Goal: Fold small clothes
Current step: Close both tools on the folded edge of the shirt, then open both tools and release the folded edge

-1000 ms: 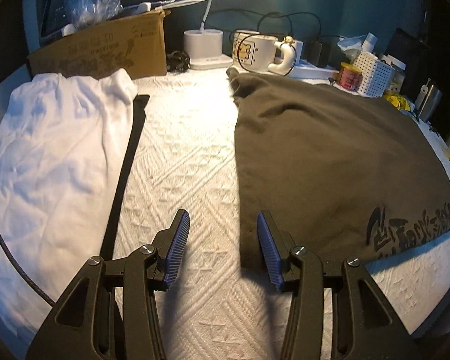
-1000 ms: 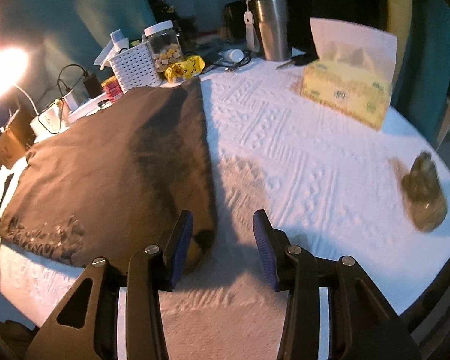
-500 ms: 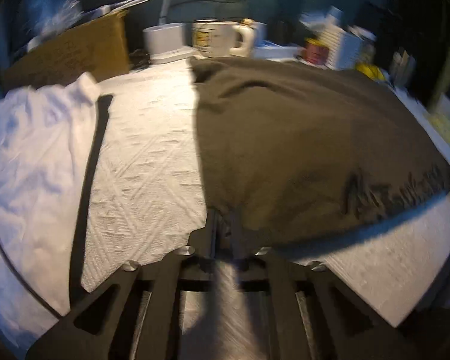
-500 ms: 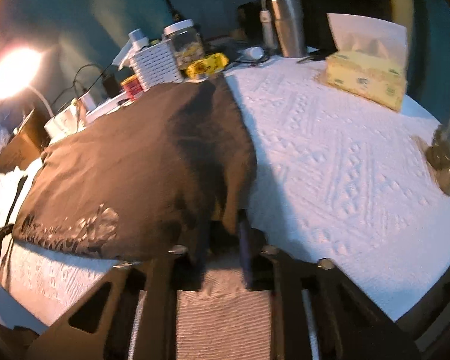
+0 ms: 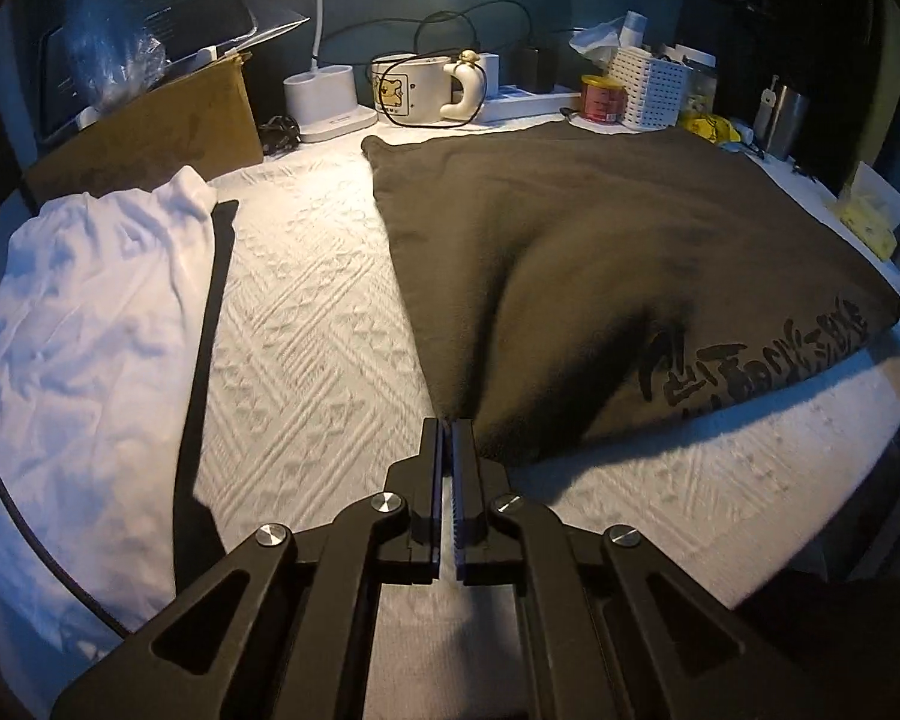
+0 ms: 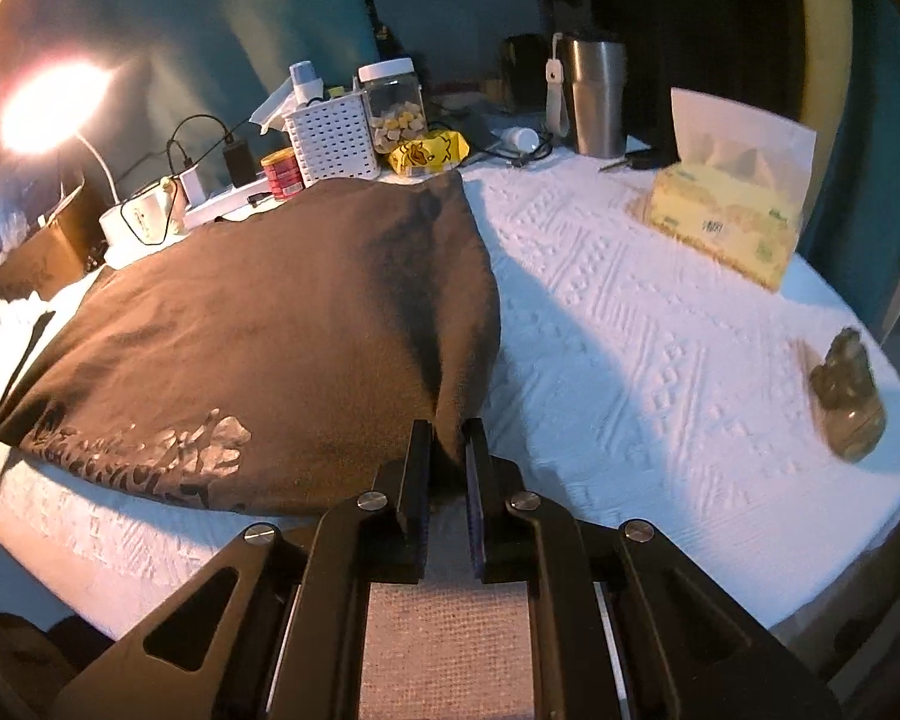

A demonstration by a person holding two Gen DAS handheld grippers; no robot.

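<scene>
A dark brown garment (image 5: 570,252) with black lettering near its front hem lies spread on the white textured cover (image 5: 306,312). My left gripper (image 5: 448,426) is shut on the garment's near left corner, and the cloth rises in a fold toward the pinch. In the right wrist view the same garment (image 6: 258,312) fills the left half. My right gripper (image 6: 448,429) holds its near right corner; the jaws are closing tight with cloth bunched between the pads. A crumpled white garment (image 5: 90,330) lies at the far left.
A black strap (image 5: 201,360) runs beside the white garment. Along the back stand a cardboard box (image 5: 168,126), a mug (image 5: 414,93), a white basket (image 5: 654,90) and a steel tumbler (image 6: 594,96). A tissue box (image 6: 726,222) and a small figurine (image 6: 846,402) sit right.
Both grippers went from open above the cover to shut on the dark garment's two near corners. The corners have lifted a little, drawing folds into the cloth.
</scene>
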